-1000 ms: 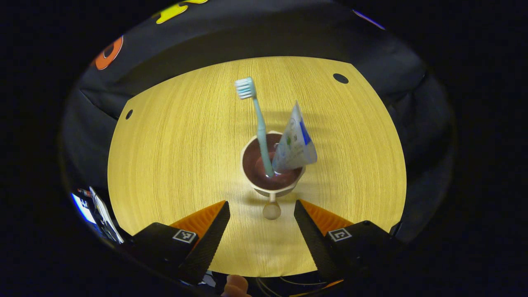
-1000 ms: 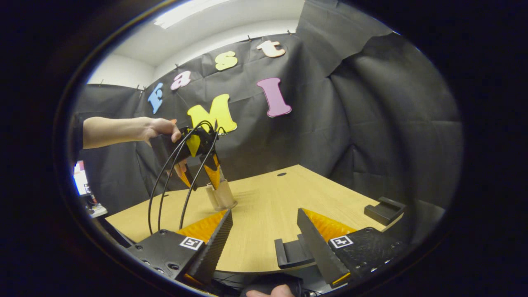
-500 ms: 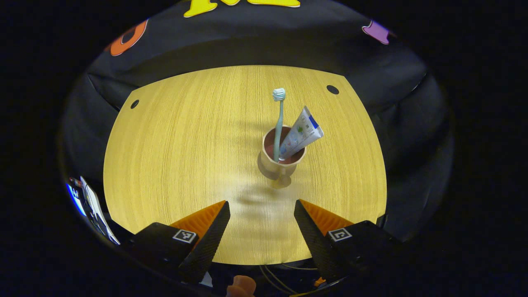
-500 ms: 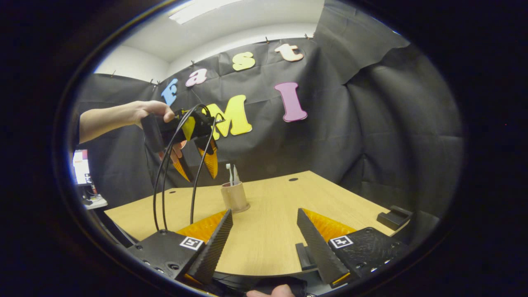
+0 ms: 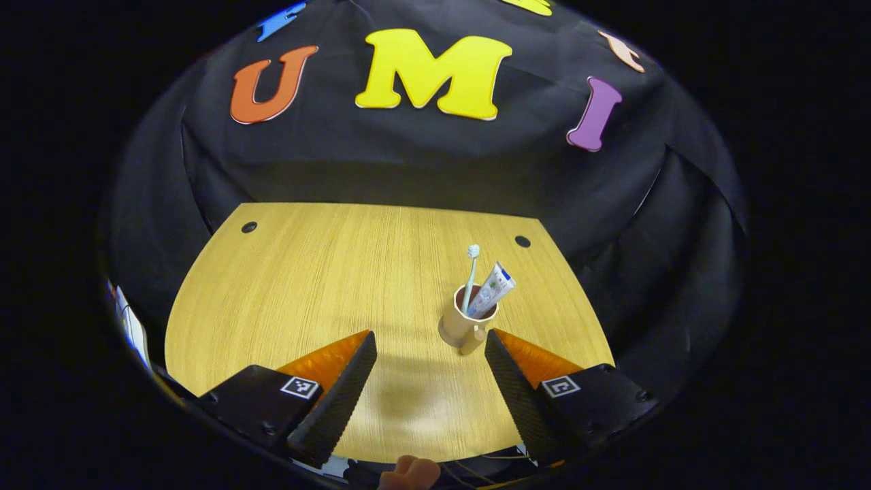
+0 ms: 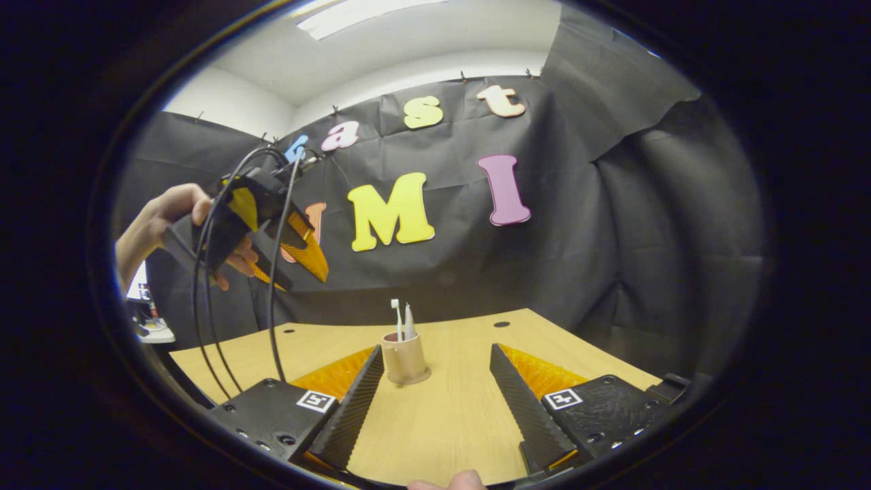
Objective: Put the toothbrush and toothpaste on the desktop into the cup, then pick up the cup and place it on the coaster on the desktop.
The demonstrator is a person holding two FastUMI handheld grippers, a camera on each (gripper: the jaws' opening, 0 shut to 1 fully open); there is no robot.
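- In the left gripper view, the left tool (image 5: pixel 430 344) hangs above the near part of the wooden counter (image 5: pixel 306 286), its two fingers spread wide with nothing between them: released.
- The cup (image 5: pixel 467 320) stands upright on the counter just ahead of that tool, a little toward its right finger; the small knob at the cup's foot lies close beside that finger's tip, though I cannot tell whether they touch.
- The toothbrush (image 5: pixel 471 269) stands in the cup, bristles up, nearly vertical.
- The toothpaste (image 5: pixel 494 291) sits in the cup beside the brush, leaning away toward the tool's right.
- Two small dark holes (image 5: pixel 522 241) mark the counter's far edge, one ahead left and one ahead right.
- A fingertip of the holding hand shows at the bottom edge, behind the tool.
- In the right gripper view, the right tool (image 6: pixel 435 357) is low over the counter (image 6: pixel 449 408), its fingers wide apart and holding nothing: released.
- The cup (image 6: pixel 405 357) stands ahead between its fingers, nearer the left one, apart from both, with the toothbrush (image 6: pixel 397 318) and toothpaste (image 6: pixel 409 321) standing up out of it.
- Far ahead to the left and high above the counter, a hand (image 6: pixel 160 231) holds the left tool (image 6: pixel 289 262), tilted downward, cables trailing from it, well apart from the cup.
- A dark block (image 6: pixel 670 388) lies at the counter's edge beyond the right finger.
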